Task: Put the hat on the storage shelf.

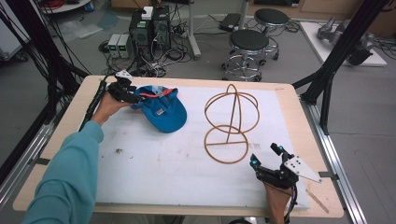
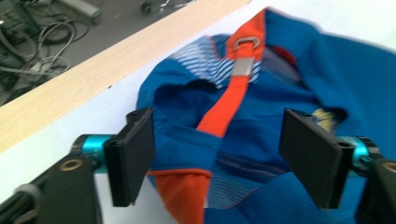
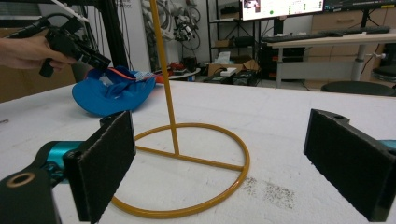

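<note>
Left gripper (image 2: 219, 158) jaws apart, straddling the back of the blue cap (image 2: 299, 93); pads not pressing on the fabric, gaps visible on both sides in the left gripper view. Between the jaws: the cap's orange strap (image 2: 224, 107) with its metal buckle (image 2: 244, 65), and an orange patch lower down. Cap lies upside down, opening facing up, on the white mat (image 2: 93, 121), close to the mat's far left edge. In the high view the left gripper (image 1: 128, 93) sits at the cap's (image 1: 163, 112) left rim, held by the left hand (image 1: 106, 107), teal sleeve (image 1: 70, 177) coming in from bottom left. Cable trails off the gripper toward the worktop's left edge.

Right gripper (image 3: 219, 172) jaws wide apart, nothing between them; they face the round base of the orange wire hat stand (image 3: 187, 163), not touching it. In the high view the right gripper (image 1: 268, 161) rests low at the near right of the mat, just beside the stand's (image 1: 231, 121) base ring, grey plate on top pointing right.

Stand is upright mid-mat, right of the cap, the two apart. Wooden worktop (image 1: 299, 116) shows around the mat (image 1: 163, 168). Beyond the worktop: stools (image 1: 250, 46), computer boxes (image 1: 149, 25) and loose cables on the floor.
</note>
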`<state>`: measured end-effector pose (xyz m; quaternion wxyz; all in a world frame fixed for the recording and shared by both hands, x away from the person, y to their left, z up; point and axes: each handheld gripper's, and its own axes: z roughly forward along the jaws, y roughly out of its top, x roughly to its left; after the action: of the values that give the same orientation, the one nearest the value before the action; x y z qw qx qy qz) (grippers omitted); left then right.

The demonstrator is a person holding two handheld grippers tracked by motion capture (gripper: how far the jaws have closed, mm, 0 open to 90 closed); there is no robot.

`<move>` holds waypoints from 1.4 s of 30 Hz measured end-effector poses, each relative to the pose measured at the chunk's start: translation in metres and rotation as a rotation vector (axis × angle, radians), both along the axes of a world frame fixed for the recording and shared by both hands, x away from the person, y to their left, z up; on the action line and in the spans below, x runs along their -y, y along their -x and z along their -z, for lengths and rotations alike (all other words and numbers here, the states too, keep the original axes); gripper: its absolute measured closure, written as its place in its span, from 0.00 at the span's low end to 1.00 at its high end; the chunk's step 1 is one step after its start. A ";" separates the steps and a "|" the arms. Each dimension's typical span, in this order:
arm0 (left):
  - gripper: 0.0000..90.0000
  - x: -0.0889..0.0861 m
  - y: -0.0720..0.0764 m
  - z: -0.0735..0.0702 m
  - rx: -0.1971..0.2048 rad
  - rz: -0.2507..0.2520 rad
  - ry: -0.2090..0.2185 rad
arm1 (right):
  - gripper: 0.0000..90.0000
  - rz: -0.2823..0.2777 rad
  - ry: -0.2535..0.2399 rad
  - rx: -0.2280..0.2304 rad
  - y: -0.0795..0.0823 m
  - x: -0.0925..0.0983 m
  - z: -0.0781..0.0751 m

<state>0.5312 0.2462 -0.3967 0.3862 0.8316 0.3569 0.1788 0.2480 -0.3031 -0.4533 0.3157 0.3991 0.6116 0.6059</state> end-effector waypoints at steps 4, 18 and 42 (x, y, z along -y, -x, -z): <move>0.35 0.001 -0.003 0.006 -0.003 -0.019 -0.013 | 0.09 0.000 0.001 0.000 0.000 0.000 0.000; 0.61 0.001 -0.010 0.022 -0.055 -0.054 -0.054 | 0.09 0.002 0.002 0.001 0.000 0.000 0.000; 0.92 0.002 -0.006 0.014 -0.070 -0.079 -0.030 | 0.09 0.001 0.003 0.002 0.000 0.000 0.000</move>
<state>0.5369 0.2443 -0.4104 0.3536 0.8282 0.4002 0.1700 0.2479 -0.3027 -0.4534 0.3170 0.3982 0.6119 0.6054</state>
